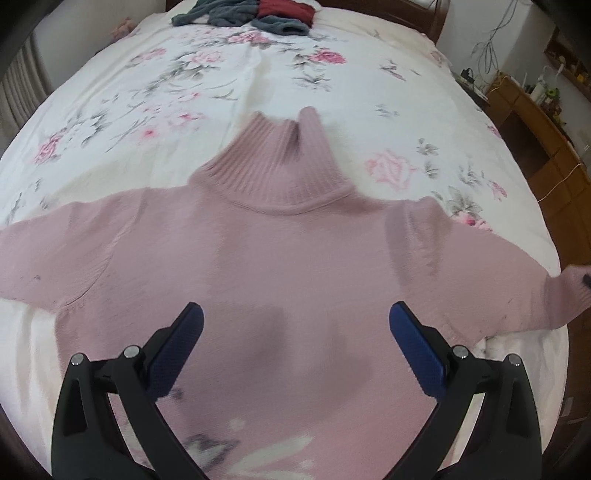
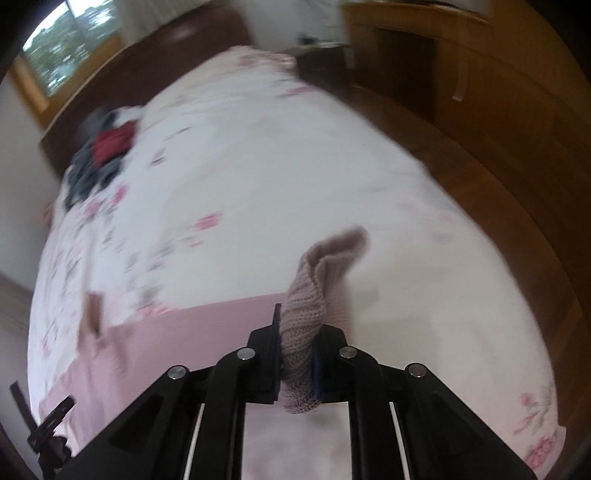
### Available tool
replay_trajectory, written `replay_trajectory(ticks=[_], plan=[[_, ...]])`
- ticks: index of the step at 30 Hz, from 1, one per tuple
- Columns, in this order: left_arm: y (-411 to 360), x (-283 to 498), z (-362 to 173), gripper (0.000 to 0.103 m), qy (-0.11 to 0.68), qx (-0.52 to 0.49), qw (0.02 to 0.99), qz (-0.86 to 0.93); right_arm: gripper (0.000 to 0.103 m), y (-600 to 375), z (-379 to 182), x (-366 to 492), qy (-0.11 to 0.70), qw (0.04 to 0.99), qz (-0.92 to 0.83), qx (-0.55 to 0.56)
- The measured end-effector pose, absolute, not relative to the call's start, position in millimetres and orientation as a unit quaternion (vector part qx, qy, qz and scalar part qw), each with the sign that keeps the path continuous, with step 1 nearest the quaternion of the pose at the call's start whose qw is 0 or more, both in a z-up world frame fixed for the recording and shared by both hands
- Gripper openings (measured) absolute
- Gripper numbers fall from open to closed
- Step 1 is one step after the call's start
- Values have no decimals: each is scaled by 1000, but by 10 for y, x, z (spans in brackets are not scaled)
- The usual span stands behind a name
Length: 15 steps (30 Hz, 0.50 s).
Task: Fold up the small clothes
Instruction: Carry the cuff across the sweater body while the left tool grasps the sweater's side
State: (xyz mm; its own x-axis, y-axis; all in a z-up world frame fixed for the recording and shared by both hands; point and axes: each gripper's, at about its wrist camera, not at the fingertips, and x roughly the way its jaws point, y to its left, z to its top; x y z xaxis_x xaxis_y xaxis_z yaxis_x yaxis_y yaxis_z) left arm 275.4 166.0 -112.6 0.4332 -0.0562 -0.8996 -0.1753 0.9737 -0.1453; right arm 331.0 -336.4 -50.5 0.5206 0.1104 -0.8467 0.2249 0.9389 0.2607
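Note:
A pink turtleneck sweater [image 1: 295,240] lies flat on the floral bedspread [image 1: 258,92], collar pointing away, both sleeves spread out sideways. My left gripper [image 1: 295,328] hovers open over the sweater's chest, with its blue pads [image 1: 177,350] wide apart and nothing between them. In the right wrist view my right gripper [image 2: 301,339] is shut on the sweater's sleeve cuff [image 2: 314,288], which bunches up between the fingers and sticks out ahead. The far end of that sleeve [image 1: 569,288] shows at the right edge of the left wrist view. The right wrist view is blurred.
A pile of grey and red clothes [image 1: 251,13] lies at the far end of the bed, also visible as the clothes pile [image 2: 99,155]. Wooden furniture [image 1: 535,122] and a wooden floor [image 2: 480,166] run along the bed's right side. A window [image 2: 62,44] is at the far left.

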Motion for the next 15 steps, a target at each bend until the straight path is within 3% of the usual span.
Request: replay_trajectory(ticks=[7,15], plan=[[1939,2601,-1141,100,538,-110,835,43,12,-2117,-406,3451,496,859,52,111],[2123,2508,-1149,100,538,-114,835,31,12,-882,-680,3451,521,838,146,77]])
